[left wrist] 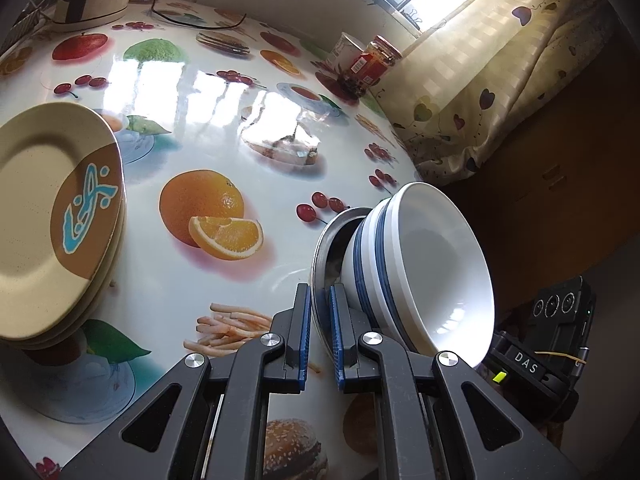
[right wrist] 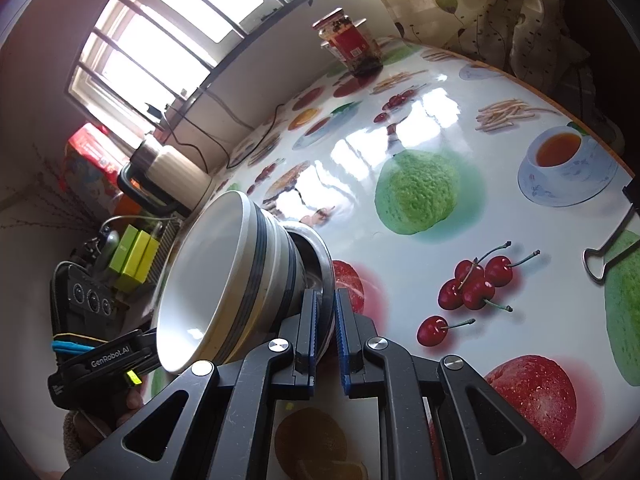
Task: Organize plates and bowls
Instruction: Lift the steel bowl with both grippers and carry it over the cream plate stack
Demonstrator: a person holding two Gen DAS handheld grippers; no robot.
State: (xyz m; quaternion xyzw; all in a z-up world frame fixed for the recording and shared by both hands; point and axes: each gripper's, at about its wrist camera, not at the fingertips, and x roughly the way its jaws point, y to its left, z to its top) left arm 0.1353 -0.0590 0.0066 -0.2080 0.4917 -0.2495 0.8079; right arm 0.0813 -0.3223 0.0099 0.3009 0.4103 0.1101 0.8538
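Steel bowl (left wrist: pixel 326 248) carrying nested white bowls (left wrist: pixel 424 272) sits pinched between my left tongs (left wrist: pixel 319 334) and right tongs (right wrist: pixel 325 334); plates (left wrist: pixel 56 220) already stacked, bowls unplaced.

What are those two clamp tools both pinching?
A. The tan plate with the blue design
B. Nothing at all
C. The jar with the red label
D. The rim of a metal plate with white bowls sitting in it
D: each tool, left and right, is closed on the metal plate rim, with the striped white bowls nested in it.
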